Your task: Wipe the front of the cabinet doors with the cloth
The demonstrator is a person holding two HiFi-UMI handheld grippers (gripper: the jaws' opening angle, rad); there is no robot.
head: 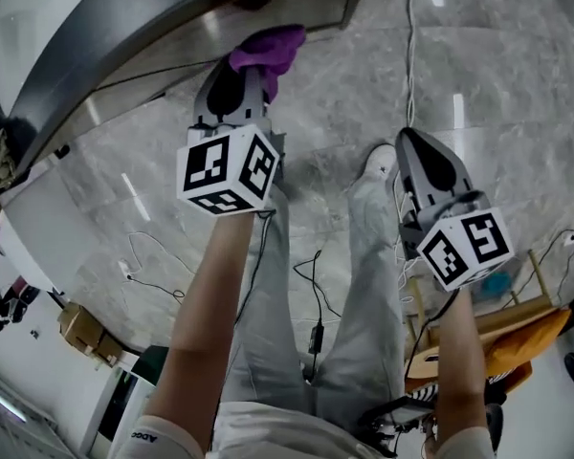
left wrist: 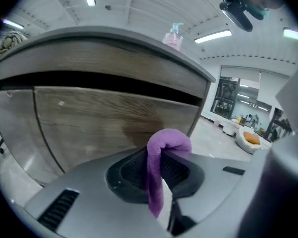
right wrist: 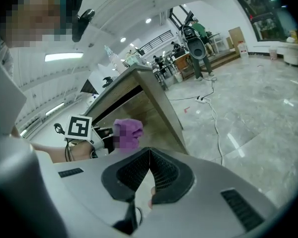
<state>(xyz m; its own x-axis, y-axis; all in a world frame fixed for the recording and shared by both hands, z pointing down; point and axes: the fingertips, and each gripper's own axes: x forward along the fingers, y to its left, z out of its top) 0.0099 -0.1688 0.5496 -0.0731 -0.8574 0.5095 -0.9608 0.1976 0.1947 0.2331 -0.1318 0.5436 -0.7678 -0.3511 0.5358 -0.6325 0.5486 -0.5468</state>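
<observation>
A pale marble floor [head: 488,75] spreads beneath a person standing in grey trousers [head: 364,285], a gripper in each hand, before a wood-fronted cabinet [left wrist: 89,123]. The cabinet's doors sit under a dark recess and a grey top surface, where a pink pump bottle [left wrist: 173,36] stands near the corner. The left gripper [head: 252,73] is raised to the cabinet front near that corner, its fingers [left wrist: 134,172] pinching a purple cloth [left wrist: 166,143]. The cloth bunches above the fingertips and a tail of it hangs down between them. It sits close against the door, above a soft shadow on the wood; whether it touches the panel cannot be told. The right gripper [head: 408,140] is held lower and well apart from the cabinet, over the floor, its fingers [right wrist: 134,170] pressed together on nothing. A thin white cable [head: 409,46] trails across the marble.
</observation>
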